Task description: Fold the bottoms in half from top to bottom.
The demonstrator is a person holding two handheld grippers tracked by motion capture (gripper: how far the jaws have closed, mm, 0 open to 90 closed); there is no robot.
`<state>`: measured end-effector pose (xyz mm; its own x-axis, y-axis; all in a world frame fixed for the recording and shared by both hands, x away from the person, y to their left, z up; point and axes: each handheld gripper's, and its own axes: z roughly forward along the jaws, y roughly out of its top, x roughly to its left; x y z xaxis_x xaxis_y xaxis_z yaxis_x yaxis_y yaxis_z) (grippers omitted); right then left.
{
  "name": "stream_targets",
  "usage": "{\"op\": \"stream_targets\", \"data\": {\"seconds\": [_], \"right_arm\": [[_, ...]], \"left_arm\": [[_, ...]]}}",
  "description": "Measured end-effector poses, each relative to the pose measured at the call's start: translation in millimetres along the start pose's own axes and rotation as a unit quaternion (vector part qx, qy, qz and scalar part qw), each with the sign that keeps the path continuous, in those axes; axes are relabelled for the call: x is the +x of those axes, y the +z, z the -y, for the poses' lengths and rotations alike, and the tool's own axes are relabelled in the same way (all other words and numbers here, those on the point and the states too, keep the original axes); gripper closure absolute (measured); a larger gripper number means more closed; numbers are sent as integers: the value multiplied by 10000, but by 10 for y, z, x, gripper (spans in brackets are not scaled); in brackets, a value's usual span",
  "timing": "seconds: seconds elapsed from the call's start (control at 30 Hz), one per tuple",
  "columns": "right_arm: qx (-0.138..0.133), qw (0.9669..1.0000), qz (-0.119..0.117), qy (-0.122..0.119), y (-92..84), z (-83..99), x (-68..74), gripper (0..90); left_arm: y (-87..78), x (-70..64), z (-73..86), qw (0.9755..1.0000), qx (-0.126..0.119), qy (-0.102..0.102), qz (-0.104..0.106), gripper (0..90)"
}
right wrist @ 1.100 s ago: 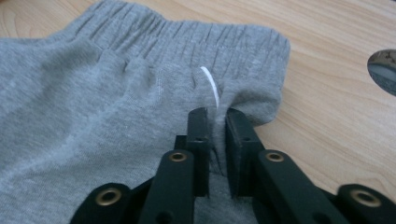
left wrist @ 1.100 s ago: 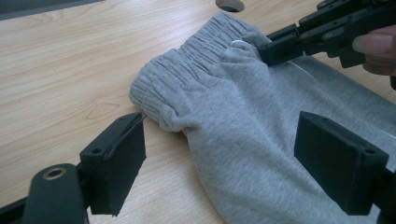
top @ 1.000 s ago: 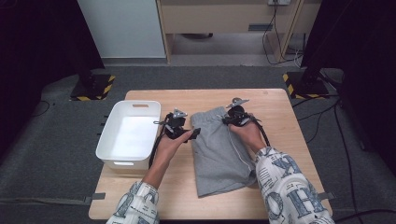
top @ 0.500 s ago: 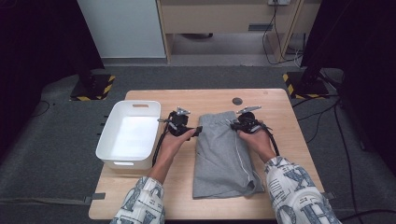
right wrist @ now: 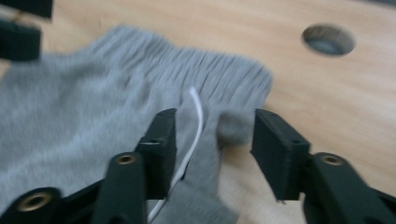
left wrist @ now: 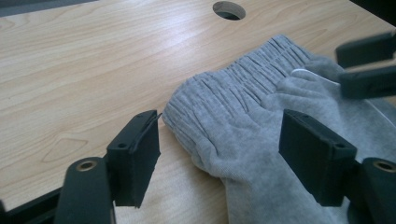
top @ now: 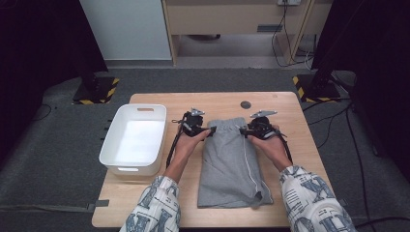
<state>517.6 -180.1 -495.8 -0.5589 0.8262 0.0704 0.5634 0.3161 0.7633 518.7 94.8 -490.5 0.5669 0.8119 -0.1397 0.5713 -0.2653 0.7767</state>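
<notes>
Grey shorts (top: 232, 159) lie flat on the wooden table (top: 300, 193), with the elastic waistband at the far end. My left gripper (top: 209, 131) is at the waistband's left corner. Its jaws (left wrist: 219, 135) straddle that corner of the shorts (left wrist: 243, 93) without pressing on it, and they have just been closing. My right gripper (top: 246, 131) is at the right corner. Its jaws (right wrist: 215, 126) have just been opening and stand apart. A fold of the shorts (right wrist: 93, 93) and the white drawstring (right wrist: 198, 109) lie loose between them.
A white plastic bin (top: 109, 150) stands at the table's left edge, close to my left forearm. A round cable hole (top: 246, 104) sits in the tabletop beyond the waistband. Bare wood lies to the right of the shorts.
The shorts lay crooked and now lie straight. My right gripper moved to the right with the waistband corner, then let go of it. My left gripper shifted slightly to the right.
</notes>
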Motion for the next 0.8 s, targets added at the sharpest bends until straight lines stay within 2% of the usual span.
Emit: {"op": "stream_targets", "data": {"seconds": [0.1, 0.2, 0.27, 0.5, 0.67, 0.8], "right_arm": [[-54, 10000, 74, 14, -21, -71, -49, 431], [-100, 9998, 111, 128, -3, -109, -103, 417], [-113, 9997, 113, 207, 23, -126, -127, 414], [94, 9995, 168, 270, 177, -127, -152, 410], [254, 9991, 187, 287, 259, -86, -148, 402], [333, 9988, 35, 344, 321, -36, -149, 389]], "left_arm": [[34, 7, 12, 10000, 39, -22, 4, 294], [97, 13, 42, 9999, 126, 45, -90, 296], [118, 19, 53, 9998, 126, 21, -117, 300], [216, 39, 106, 9995, 269, 43, -160, 314], [278, 74, 149, 9991, 384, -43, -181, 319], [307, 86, 172, 9987, 479, -22, -171, 333]]}}
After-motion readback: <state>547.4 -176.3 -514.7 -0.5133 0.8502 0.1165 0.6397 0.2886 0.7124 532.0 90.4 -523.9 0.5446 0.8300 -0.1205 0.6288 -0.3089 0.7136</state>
